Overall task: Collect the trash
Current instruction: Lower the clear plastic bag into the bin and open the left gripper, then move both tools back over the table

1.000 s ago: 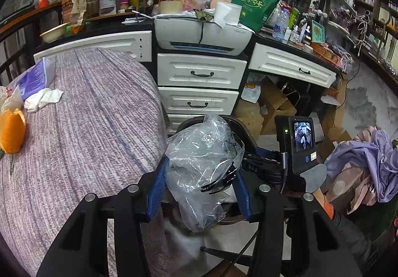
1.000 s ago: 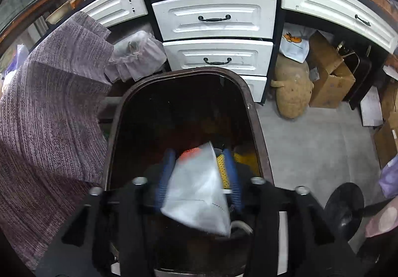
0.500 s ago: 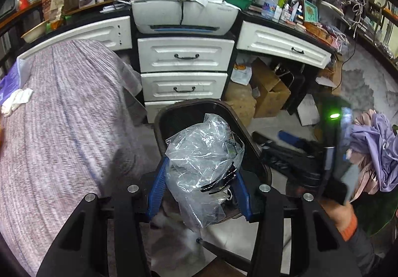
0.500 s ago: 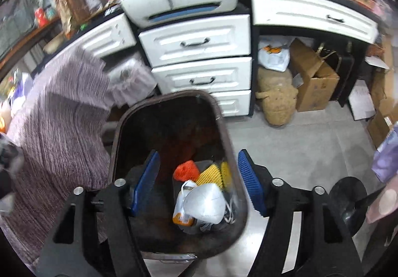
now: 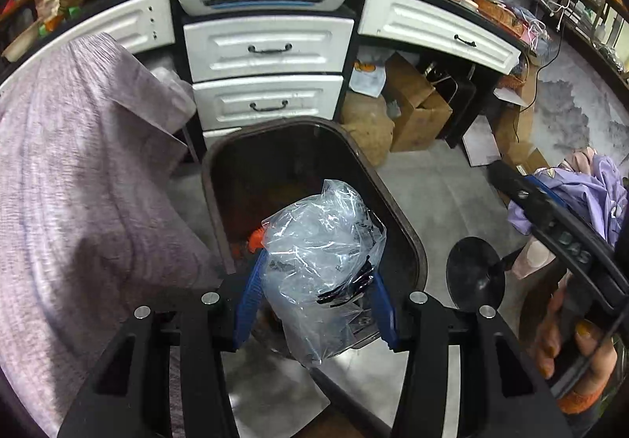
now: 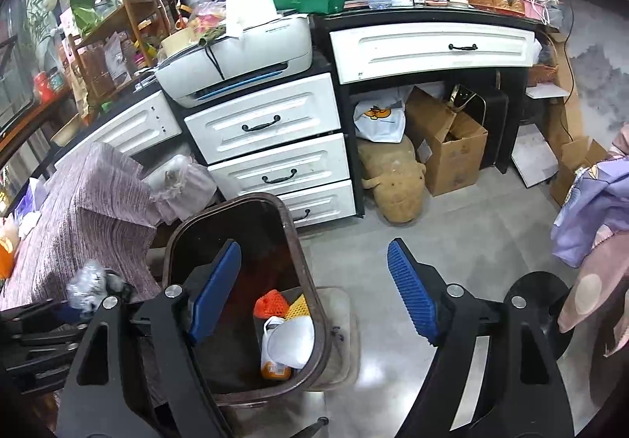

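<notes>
Left gripper [image 5: 314, 294]: clamped on a crumpled clear plastic bag [image 5: 320, 261], held over the brown bin [image 5: 409, 237].
Right gripper [image 6: 314, 292]: fingers wide apart, holding nothing.
Bin contents: white mask [image 6: 291, 341], orange scraps.

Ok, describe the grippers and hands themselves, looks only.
Both grippers, left and right, share one design: black angular arms with silver bolts, ending in blue ribbed pads. The right hand shows bare skin, yellow-orange nails and an orange cuff.
</notes>
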The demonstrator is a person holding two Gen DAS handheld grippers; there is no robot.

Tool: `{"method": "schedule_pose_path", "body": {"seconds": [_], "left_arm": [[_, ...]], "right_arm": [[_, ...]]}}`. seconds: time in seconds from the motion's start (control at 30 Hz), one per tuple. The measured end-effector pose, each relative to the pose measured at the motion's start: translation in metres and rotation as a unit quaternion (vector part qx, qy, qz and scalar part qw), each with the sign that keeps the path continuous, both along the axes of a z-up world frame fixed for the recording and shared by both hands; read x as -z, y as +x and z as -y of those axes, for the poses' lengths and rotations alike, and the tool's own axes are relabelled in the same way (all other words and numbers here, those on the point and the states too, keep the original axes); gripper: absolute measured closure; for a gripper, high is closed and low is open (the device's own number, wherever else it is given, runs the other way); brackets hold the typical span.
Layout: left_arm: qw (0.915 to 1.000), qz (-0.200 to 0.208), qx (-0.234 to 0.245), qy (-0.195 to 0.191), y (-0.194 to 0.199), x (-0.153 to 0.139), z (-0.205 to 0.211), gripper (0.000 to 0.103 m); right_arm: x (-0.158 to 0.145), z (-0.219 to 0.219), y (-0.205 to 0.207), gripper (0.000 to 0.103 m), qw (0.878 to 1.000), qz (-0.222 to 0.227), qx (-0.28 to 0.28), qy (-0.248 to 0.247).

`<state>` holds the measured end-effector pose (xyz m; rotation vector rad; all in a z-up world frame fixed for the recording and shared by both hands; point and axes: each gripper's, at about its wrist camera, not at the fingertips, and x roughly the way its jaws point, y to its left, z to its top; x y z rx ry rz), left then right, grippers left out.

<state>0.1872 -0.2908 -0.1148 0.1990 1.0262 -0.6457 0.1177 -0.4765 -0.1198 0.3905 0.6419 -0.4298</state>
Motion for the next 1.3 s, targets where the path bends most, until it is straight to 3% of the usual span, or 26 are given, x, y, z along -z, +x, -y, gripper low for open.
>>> {"method": "schedule_pose_path", "body": {"seconds": [0.37,0.5,0.57,0.8,0.97,1.3], "left_arm": [[0.9990,-0.029,0.017,0.028,0.006,0.023,0.022,0.048],[0.9994,-0.024,0.013,0.021,0.004,0.021,0.019,0.026],[0.9996,-0.019,0.009,0.020,0.002,0.019,0.016,0.024],[0.9987,0.045,0.011,0.021,-0.015,-0.010,-0.005,0.015],[0.9977,0.068,-0.002,-0.005,-0.026,-0.034,-0.034,0.012],[0.9923,0.116,-0.034,-0.027,-0.045,-0.075,-0.086,0.006]], "right_arm": [[0.003,0.007,-0.010,0.026,1.000,0.005,0.011,0.015],[0.003,0.007,-0.010,0.026,1.000,0.006,0.009,0.015],[0.002,0.006,-0.011,0.026,1.000,0.009,0.008,0.018],[-0.002,0.006,-0.012,0.026,0.999,0.020,0.003,0.033],[-0.009,-0.006,-0.007,0.026,0.999,0.024,-0.021,0.032],[-0.046,-0.058,0.011,0.020,0.993,0.036,-0.114,0.008]]}}
